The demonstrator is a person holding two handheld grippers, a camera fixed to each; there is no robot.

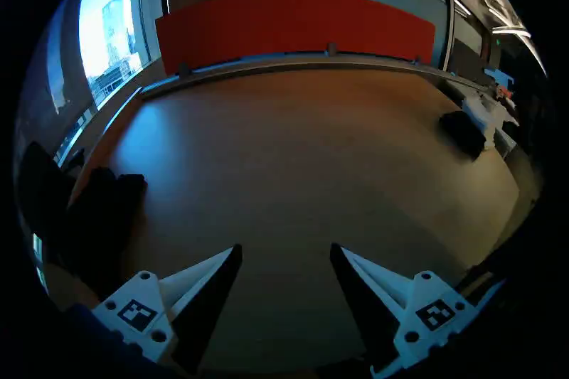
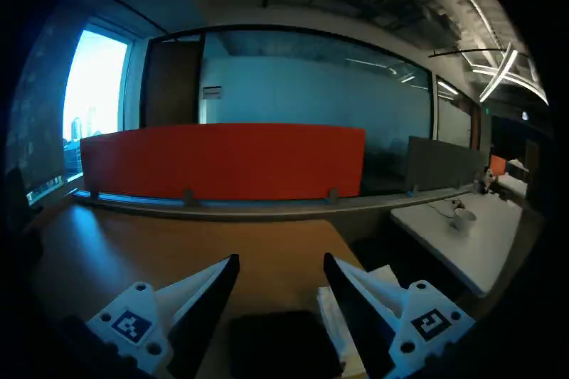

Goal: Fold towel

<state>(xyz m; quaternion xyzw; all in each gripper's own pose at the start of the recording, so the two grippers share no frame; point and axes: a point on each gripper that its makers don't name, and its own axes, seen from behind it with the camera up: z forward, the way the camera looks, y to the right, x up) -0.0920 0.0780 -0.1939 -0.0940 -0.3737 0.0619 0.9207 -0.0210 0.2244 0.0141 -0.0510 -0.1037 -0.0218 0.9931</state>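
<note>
Right gripper view: dark mass [image 2: 277, 342] cut off at bottom edge, unidentifiable; white item [image 2: 331, 311] partly hidden behind right gripper [image 2: 281, 262] finger

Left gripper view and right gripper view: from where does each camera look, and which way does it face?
Left gripper view: rides on the left gripper, looks forward and down over the wooden table toward the red divider; its own fingers show at the bottom, apart.
Right gripper view: rides on the right gripper, looks more level at the glass wall; its own fingers show at the bottom, apart.
Shared: the wooden table, the red divider and the bright window.
</note>
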